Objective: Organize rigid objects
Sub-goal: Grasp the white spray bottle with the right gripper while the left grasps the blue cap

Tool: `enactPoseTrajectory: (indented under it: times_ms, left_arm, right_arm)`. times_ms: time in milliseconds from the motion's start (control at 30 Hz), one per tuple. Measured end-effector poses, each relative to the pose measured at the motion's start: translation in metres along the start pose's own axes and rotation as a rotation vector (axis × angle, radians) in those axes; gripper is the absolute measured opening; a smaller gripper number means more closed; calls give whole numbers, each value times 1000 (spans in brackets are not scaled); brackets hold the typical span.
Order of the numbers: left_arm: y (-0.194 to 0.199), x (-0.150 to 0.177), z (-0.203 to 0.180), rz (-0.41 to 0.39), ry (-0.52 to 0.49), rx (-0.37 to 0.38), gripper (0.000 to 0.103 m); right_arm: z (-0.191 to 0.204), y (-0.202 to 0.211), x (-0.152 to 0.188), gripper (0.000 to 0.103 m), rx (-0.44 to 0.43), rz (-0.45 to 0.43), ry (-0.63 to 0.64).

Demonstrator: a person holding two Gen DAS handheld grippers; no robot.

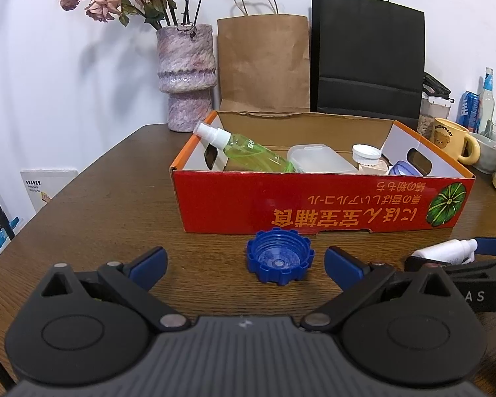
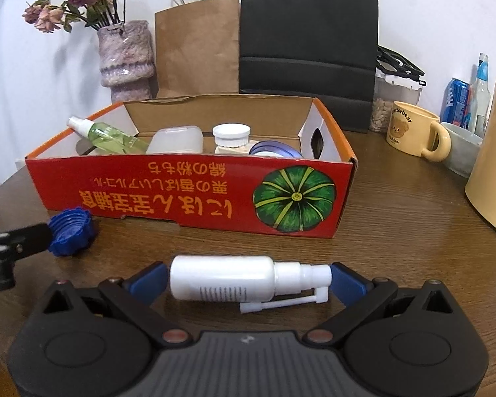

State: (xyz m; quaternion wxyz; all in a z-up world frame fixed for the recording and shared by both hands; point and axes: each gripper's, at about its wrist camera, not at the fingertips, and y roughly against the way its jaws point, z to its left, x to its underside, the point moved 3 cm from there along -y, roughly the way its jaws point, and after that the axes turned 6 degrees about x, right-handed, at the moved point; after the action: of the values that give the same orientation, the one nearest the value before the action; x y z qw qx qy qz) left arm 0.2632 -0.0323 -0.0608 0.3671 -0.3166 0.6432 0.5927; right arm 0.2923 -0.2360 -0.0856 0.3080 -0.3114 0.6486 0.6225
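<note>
Risk sits mainly with the right gripper (image 2: 248, 279), whose blue pads bracket the white plastic spray bottle (image 2: 228, 276) end to end along its length; the bottle lies on its side on the dark wooden table (image 2: 396, 205), and the pads look to be at or just beside its base and nozzle tip, though I cannot tell whether they actually press it. Gripped lengthwise on a rounded base and a narrow nozzle, the bottle could, in my judgement, pivot or squirt out sideways on lifting, and its thin folded-out spray tube (image 2: 274, 304) could snag on the box wall. The left gripper (image 1: 246, 264) stands wide, jaws apart, with the blue notched plastic bottle cap (image 1: 280, 255) lying open side up on the table between its fingers and untouched; closing on the cap's ridged rim off-centre might flick it away towards the box. Just behind both stands the red printed cardboard box (image 1: 314, 201), open-topped, holding a green transparent spray bottle (image 1: 248, 152) leaning on the left wall, a translucent lidded plastic container (image 1: 320, 158), a white screw cap (image 1: 366, 154) on a pale item, and a bluish round lid (image 1: 401, 168) at the right.
</note>
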Motion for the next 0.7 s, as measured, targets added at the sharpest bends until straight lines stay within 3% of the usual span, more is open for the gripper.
enactPoseTrajectory:
  times_ms: [100, 700]
  left_arm:
    - [-2, 0, 1, 8, 5, -3, 103]
    - [-19, 0, 1, 55, 13, -14, 103]
  right_arm:
    - [0, -3, 0, 98, -13, 12, -12]
    - [-10, 14, -1, 98, -16, -83, -73]
